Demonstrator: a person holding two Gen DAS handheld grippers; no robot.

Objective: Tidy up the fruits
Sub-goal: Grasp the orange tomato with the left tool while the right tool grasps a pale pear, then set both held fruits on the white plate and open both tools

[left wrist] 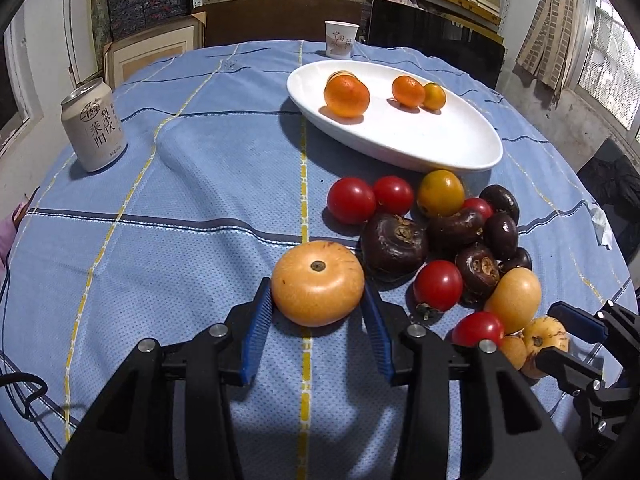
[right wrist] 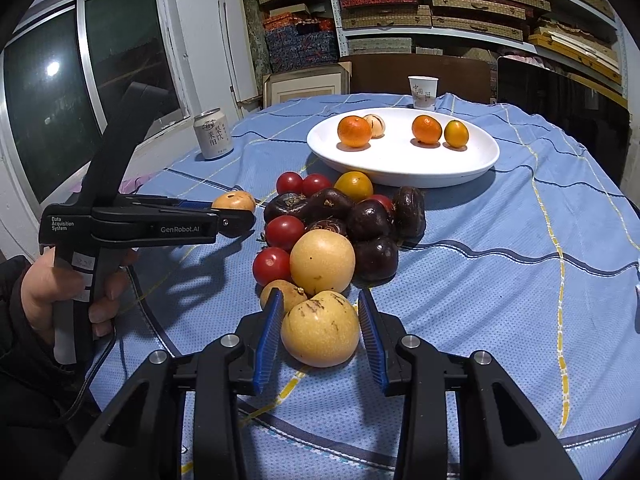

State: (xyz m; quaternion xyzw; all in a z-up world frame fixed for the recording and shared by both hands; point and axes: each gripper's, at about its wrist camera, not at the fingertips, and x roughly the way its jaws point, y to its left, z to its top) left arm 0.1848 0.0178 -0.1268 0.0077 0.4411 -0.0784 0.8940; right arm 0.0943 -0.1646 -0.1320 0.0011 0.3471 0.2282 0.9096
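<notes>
Blue pads of the left gripper press both sides of a flat orange fruit left of the fruit pile, bare cloth beyond; the right gripper clamps a yellow fruit at the pile's near edge; the white plate sits behind.

We see white plate toward tablecloth's far edge: four small orange fruits | beside its near rim: heap of red tomatoes, dark chestnuts, yellow fruits

One plate, one can, one cup, five tomatoes.
</notes>
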